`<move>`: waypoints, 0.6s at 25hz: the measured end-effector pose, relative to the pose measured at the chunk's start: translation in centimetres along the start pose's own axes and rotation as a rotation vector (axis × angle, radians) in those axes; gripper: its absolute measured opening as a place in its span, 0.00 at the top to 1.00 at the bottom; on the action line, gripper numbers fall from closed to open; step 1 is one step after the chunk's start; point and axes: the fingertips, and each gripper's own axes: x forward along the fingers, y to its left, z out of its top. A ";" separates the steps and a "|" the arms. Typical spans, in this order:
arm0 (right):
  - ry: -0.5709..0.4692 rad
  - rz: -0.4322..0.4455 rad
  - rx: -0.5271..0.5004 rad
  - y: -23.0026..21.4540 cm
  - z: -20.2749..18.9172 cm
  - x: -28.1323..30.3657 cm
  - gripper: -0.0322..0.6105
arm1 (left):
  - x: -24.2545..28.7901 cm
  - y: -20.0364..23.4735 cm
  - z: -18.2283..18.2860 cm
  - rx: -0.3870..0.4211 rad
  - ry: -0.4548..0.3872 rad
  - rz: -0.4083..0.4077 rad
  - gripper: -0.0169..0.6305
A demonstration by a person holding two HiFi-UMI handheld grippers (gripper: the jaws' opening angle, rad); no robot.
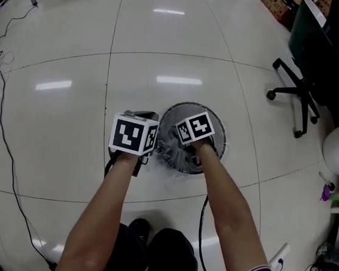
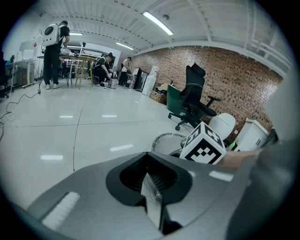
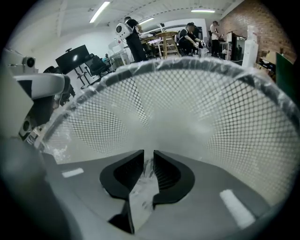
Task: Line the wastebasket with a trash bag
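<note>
We see a round, grey wire-mesh wastebasket (image 1: 213, 115) standing on the glossy pale tiled floor (image 1: 168, 46). A thin, crinkly clear plastic trash bag (image 3: 183, 126) lines its inside and folds over the rim. Our left gripper (image 2: 153, 199) is clenched on a glossy sliver of that film at the basket's left edge. Our right gripper (image 3: 148, 171) reaches into the basket, its ribbed black jaws slightly parted with crumpled film lying loose in the gap. Only the head view shows the basket's full circle. Only the right gripper view resolves the mesh holes and the wrinkled film. The left gripper view catches just a slice of rim behind the right gripper.
</note>
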 end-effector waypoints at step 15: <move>-0.280 -0.026 -0.054 3.1 2.9 -12.7 0.95 | -4.2 -4.6 1.0 0.079 -0.052 -0.004 0.96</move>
